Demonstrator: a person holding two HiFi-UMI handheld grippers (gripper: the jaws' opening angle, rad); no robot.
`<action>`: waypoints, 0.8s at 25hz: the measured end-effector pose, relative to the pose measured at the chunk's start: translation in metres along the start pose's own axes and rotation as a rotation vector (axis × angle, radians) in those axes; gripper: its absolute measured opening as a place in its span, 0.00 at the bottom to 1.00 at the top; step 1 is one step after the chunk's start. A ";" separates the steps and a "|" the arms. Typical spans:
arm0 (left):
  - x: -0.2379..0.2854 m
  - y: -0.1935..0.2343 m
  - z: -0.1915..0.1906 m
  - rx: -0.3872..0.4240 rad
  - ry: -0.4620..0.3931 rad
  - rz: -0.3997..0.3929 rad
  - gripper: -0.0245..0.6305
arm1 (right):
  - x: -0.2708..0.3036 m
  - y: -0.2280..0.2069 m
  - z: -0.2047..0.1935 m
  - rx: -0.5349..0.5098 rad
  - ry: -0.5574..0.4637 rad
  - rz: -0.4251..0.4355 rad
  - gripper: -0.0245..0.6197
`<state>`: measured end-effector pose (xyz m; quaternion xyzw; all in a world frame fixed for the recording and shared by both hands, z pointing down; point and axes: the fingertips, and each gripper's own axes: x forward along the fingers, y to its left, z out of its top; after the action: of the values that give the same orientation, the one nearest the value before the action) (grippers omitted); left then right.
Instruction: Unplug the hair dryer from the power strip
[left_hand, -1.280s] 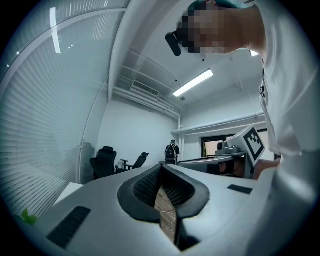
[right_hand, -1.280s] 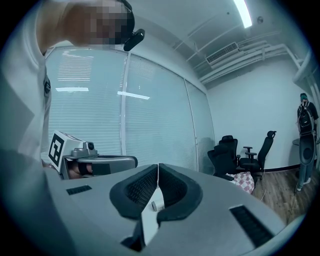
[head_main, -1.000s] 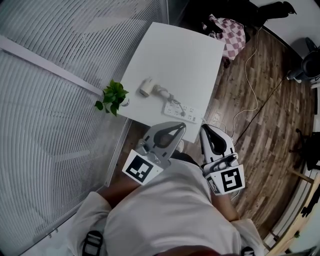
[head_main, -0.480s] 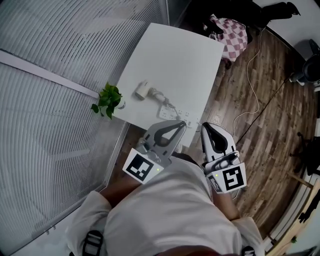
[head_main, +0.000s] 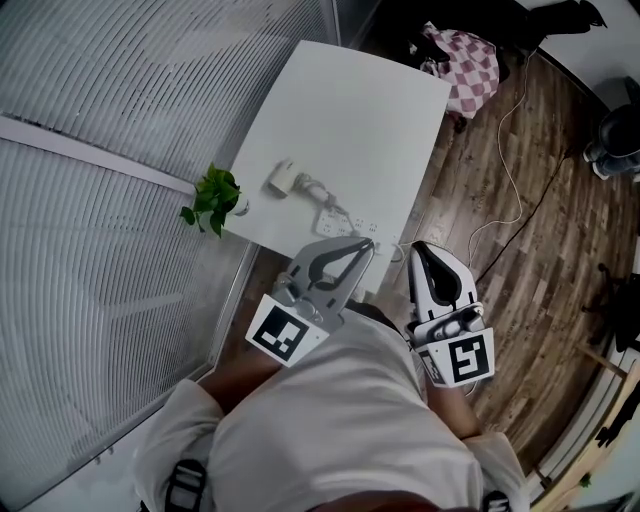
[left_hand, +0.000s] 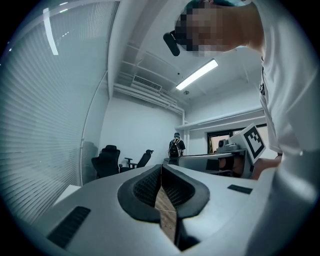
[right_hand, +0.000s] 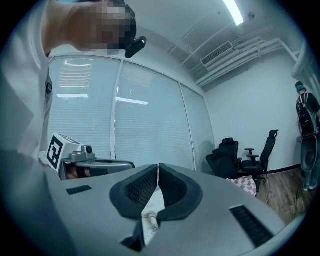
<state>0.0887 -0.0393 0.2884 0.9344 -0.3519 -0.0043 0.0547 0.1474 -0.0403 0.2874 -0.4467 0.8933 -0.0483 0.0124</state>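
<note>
Plant (head_main: 210, 196) in pot (head_main: 241, 206) nr hair dryer (head_main: 283, 178)

on the table (head_main: 350, 110) we find the hair dryer (head_main: 283, 178) left of the power strip (head_main: 342, 222), the plant (head_main: 212, 198) at the table's left edge.

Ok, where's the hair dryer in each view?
Head view: hair dryer near the table's left edge, by the plant.
Left gripper view: not in it.
Right gripper view: not in it; only what looks like a cord, low centre.
Shared landmark: the blinds, in all three.
</note>
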 end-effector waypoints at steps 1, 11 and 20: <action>0.000 0.003 -0.001 0.000 0.002 0.002 0.09 | 0.002 0.000 0.000 0.002 -0.005 -0.002 0.09; 0.001 0.016 -0.006 0.007 0.017 -0.036 0.09 | 0.014 0.004 -0.002 0.004 0.000 -0.012 0.09; -0.012 0.043 -0.023 0.153 0.105 -0.105 0.09 | 0.044 0.019 -0.012 -0.023 0.035 -0.015 0.09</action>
<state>0.0529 -0.0611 0.3152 0.9520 -0.2981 0.0689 0.0013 0.1057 -0.0631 0.2985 -0.4524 0.8906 -0.0460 -0.0086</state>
